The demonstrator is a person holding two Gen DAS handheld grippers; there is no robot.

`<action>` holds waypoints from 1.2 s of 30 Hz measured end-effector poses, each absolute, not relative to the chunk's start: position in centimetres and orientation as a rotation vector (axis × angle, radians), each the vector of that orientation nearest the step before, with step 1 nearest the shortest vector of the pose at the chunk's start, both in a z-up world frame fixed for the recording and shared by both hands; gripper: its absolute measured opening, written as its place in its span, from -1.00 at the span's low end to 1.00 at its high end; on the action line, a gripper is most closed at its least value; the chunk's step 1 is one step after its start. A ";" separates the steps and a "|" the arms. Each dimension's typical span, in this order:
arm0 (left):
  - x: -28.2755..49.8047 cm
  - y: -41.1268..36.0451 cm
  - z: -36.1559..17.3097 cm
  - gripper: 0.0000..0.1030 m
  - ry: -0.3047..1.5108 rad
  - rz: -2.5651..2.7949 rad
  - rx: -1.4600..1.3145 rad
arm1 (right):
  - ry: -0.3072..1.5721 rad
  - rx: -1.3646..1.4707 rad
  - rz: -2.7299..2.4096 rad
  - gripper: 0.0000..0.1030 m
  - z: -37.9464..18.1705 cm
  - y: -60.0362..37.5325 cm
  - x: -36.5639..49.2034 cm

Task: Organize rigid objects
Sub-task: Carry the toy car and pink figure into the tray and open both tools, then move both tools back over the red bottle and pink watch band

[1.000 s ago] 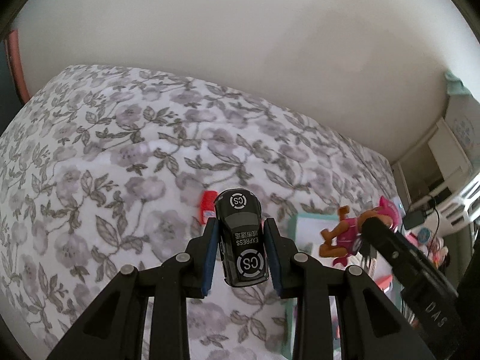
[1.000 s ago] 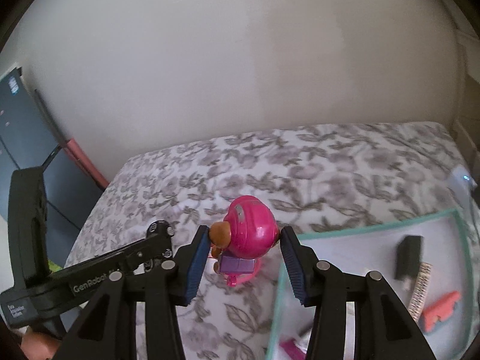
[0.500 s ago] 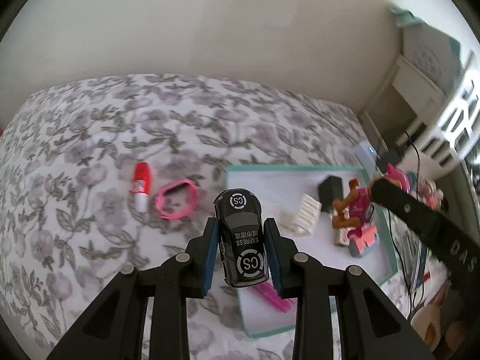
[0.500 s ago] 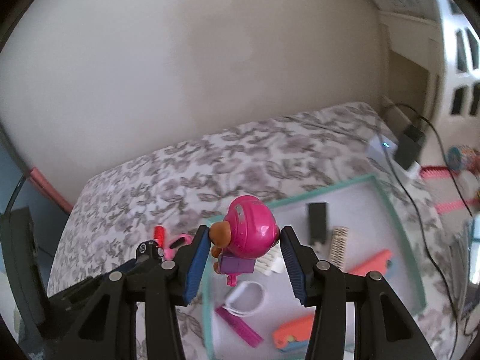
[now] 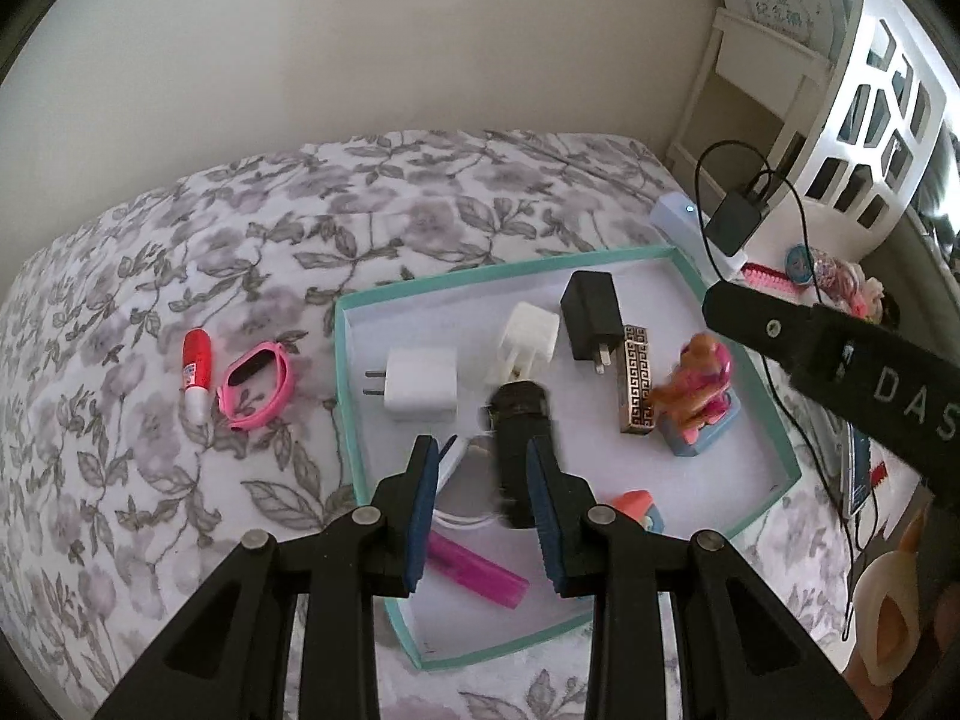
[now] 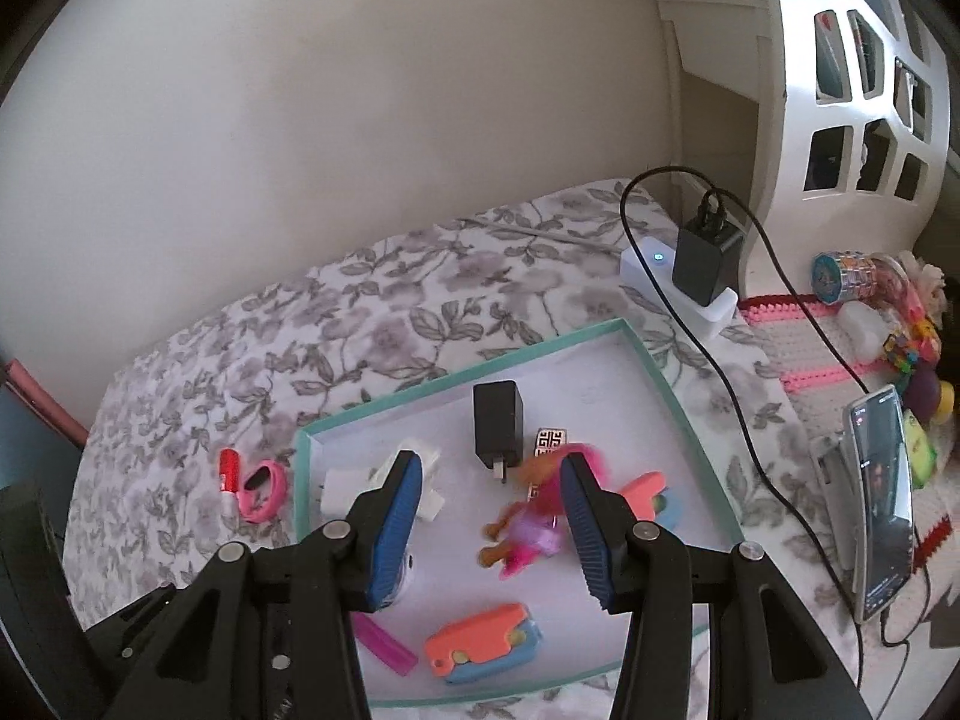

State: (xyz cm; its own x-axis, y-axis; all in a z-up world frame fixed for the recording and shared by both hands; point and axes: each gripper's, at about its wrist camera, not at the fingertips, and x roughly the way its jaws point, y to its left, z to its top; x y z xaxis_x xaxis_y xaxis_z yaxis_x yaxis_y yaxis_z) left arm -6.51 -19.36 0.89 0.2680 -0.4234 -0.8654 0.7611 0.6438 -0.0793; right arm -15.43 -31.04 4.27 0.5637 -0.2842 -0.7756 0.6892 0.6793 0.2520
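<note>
A teal-rimmed white tray [image 5: 345,360] [image 6: 678,396] lies on the flowered bed. My left gripper [image 5: 483,504] is open above it; the black toy car [image 5: 519,450], blurred, drops between its fingers beside the right pad. My right gripper [image 6: 489,531] is open too; the pink dog figure [image 6: 531,525] [image 5: 696,378], blurred, falls between its fingers over the tray. In the tray lie a black charger [image 5: 591,312], two white plugs [image 5: 420,384], a patterned bar [image 5: 636,378], a magenta stick [image 5: 474,570] and an orange-blue toy [image 6: 480,642].
A red tube [image 5: 197,372] and a pink wristband [image 5: 258,378] lie on the bedspread left of the tray. A white power strip with a black adapter [image 6: 702,264], a cable, a phone [image 6: 882,492] and small toys sit at the right by a white shelf.
Both grippers swung right and down over the tray and opened. The black car and the pink dog figure have left the jaws and are dropping.
</note>
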 end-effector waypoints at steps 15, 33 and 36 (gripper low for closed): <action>-4.3 -18.4 -0.2 -0.39 1.092 -0.748 0.356 | 0.872 0.598 -0.599 -0.01 1.7 -31.3 -14.2; 0.0 -15.3 -0.3 0.12 1.161 -0.600 0.242 | 0.940 0.537 -0.595 0.28 0.6 -30.4 -12.7; 0.7 -14.7 -0.2 0.29 1.162 -0.577 0.217 | 0.926 0.530 -0.606 0.47 0.7 -30.4 -12.7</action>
